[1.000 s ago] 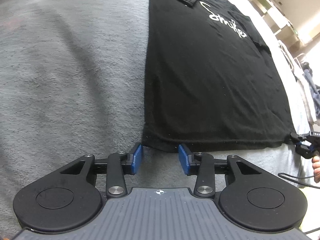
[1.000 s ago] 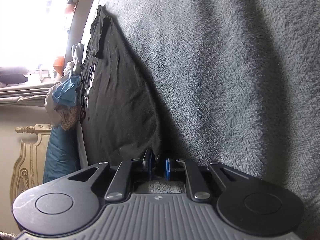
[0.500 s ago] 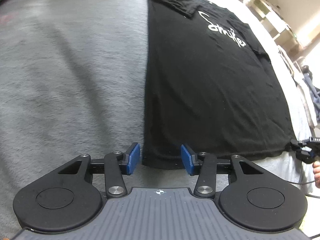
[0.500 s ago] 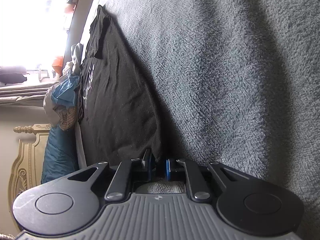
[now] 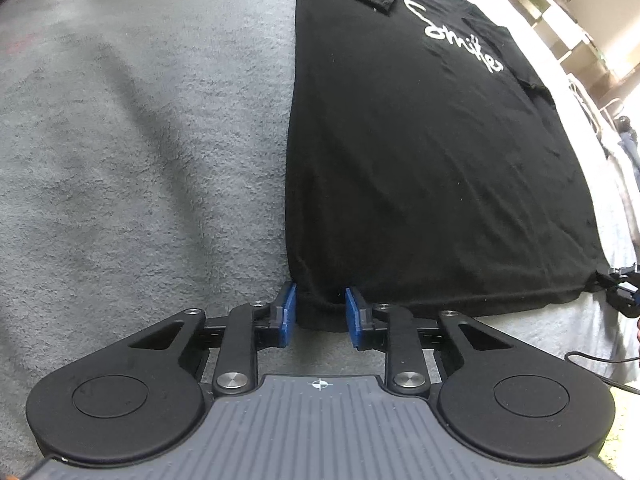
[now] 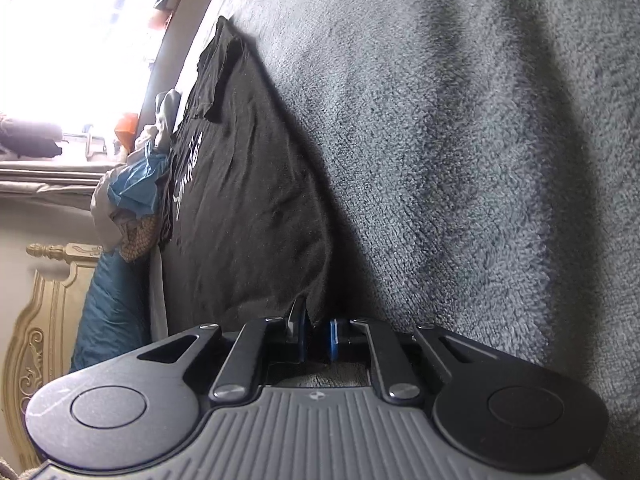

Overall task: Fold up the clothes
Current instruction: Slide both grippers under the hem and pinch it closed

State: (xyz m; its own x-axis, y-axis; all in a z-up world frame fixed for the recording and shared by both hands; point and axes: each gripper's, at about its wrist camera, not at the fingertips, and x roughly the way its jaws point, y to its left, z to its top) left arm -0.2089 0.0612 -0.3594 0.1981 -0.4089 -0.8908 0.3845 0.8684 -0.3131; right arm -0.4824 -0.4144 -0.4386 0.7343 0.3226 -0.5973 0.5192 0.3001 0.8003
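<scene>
The right gripper point(image 5: 624, 292) is cut by the left wrist view's right edge. The blanket point(image 6: 460, 140) hides under the black T-shirt point(image 6: 248, 200).

home bedroom, grey fleece blanket point(image 6: 460, 160) over bed, carved cream headboard point(image 6: 44, 320), clothes pile point(image 6: 132, 192) beside it

My left gripper point(image 5: 318, 314) straddles near-left hem corner of black T-shirt point(image 5: 420, 152), blue pads closing in, not yet pinching. Shirt flat on grey blanket point(image 5: 140, 160); right gripper point(image 5: 622, 294) at near-right corner.
</scene>
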